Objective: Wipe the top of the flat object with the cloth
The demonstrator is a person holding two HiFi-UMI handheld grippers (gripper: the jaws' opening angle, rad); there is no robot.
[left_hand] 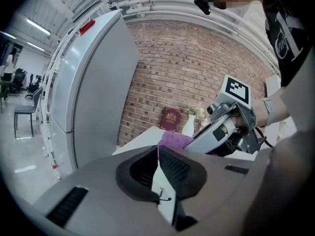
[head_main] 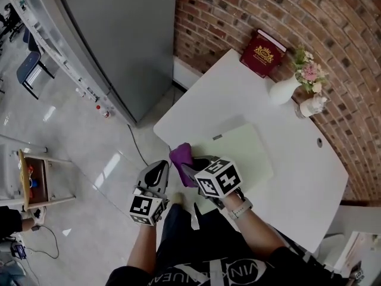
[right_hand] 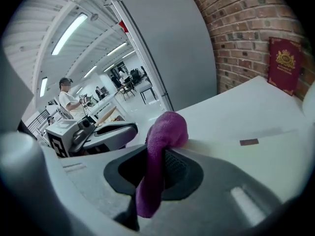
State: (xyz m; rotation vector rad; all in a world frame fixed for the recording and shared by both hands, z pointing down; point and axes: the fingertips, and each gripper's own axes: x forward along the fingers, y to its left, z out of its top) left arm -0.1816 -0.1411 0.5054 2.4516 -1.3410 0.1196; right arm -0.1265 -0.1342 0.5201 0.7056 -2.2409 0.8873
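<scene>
At the near left edge of a white table (head_main: 286, 118) set against a brick wall (head_main: 268, 11), the right gripper (head_main: 189, 170) is clamped on a purple cloth (head_main: 181, 155). Seen from the right gripper view, its jaws are closed tightly on the fabric: a narrow strip of cloth runs down between them, and a rounded bunch bulges out just past the tips and touches the pale surface in front. From the head view, that bunch sits at the near left corner of a pale green flat board (head_main: 238, 151) (whether it rests on the board itself or on the table just beside it cannot be told). The board lies flat in the middle of the table. The left gripper (head_main: 159, 167) is held just beside the right one, off the table's edge and above the grey floor; its jaws are pressed together with nothing between them. At the far side of the table, a dark red book (head_main: 262, 53) leans against the bricks, near a white vase (head_main: 283, 91) of pink flowers. A tall grey cabinet (head_main: 119, 34) stands to the left.
</scene>
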